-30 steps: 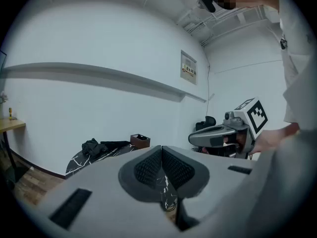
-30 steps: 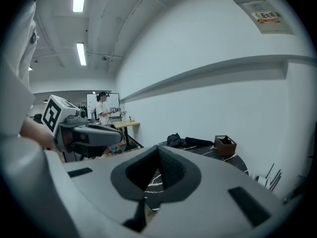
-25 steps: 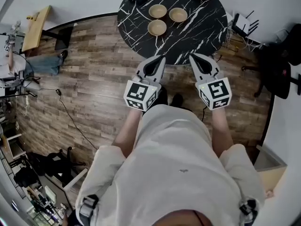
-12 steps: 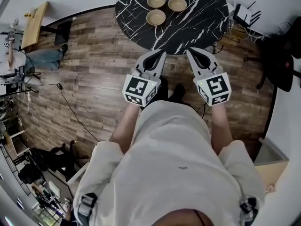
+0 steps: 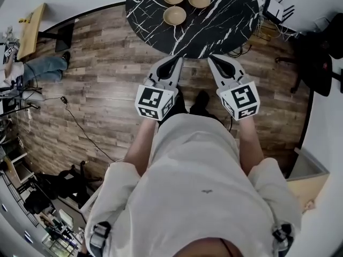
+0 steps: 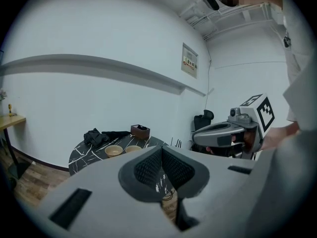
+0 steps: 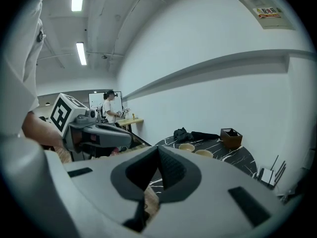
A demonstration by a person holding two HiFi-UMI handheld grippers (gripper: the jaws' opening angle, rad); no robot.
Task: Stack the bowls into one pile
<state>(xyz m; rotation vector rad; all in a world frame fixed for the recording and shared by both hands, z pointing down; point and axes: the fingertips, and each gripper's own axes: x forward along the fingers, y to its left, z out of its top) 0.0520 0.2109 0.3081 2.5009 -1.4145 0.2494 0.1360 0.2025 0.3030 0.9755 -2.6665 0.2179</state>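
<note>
- Three tan round bowls (image 5: pixel 174 16) sit apart in a loose cluster on the round black white-veined marble table (image 5: pixel 225 25). In the head view the left gripper (image 5: pixel 176 61) and right gripper (image 5: pixel 212 61) hang near the table's edge, well apart from the bowls.
- Left gripper view: the left gripper (image 6: pixel 161 150) has its jaws pressed together with nothing between. Risk: if it arrives closed, it would shove a bowl rim, not grab it.
- Right gripper view: the right gripper (image 7: pixel 158 150) is also pressed together and empty. The bowls (image 7: pixel 186 147) lie near a dark crumpled cloth (image 7: pixel 185 134) and a small brown box (image 7: pixel 231 137), so a push could slide one into them.
</note>
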